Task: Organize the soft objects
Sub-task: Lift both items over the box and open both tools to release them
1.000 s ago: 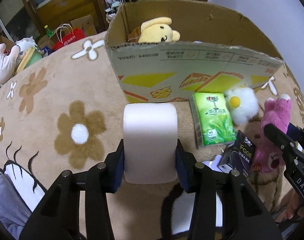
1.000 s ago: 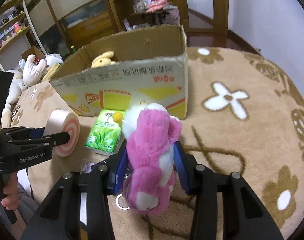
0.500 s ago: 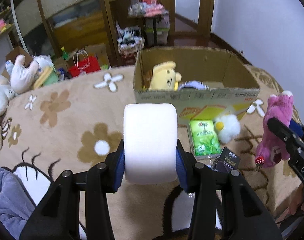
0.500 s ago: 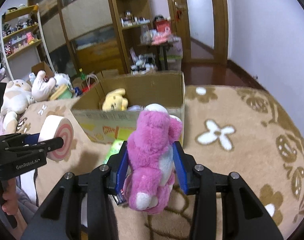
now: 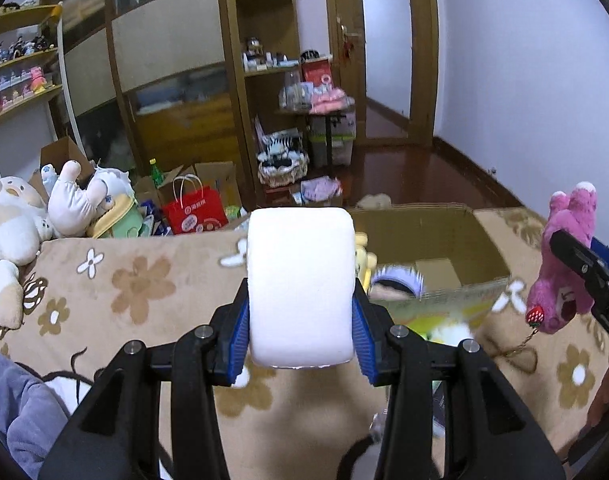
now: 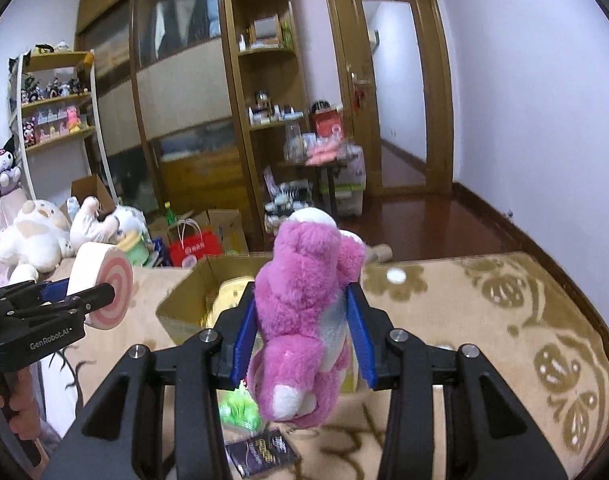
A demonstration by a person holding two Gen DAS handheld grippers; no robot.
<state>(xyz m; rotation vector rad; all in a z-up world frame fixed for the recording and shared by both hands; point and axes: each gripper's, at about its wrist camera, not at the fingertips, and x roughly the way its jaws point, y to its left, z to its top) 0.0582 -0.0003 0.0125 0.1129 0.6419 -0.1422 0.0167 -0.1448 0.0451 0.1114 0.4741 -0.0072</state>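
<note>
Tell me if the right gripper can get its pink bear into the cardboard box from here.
Probably yes. The right gripper holds the pink bear raised, and the cardboard box ahead stands open-topped with nothing between.

left claw (image 5: 300, 336) clamped, right claw (image 6: 300, 340) clamped

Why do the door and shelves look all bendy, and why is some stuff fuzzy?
Both views use fisheye lenses, so straight edges bow near the rim and the corners go black. In the left wrist view the white roll is sharp, but the cardboard box behind it is smeared. In the right wrist view the pink plush is clear, while the green pack below is blurry.
</note>
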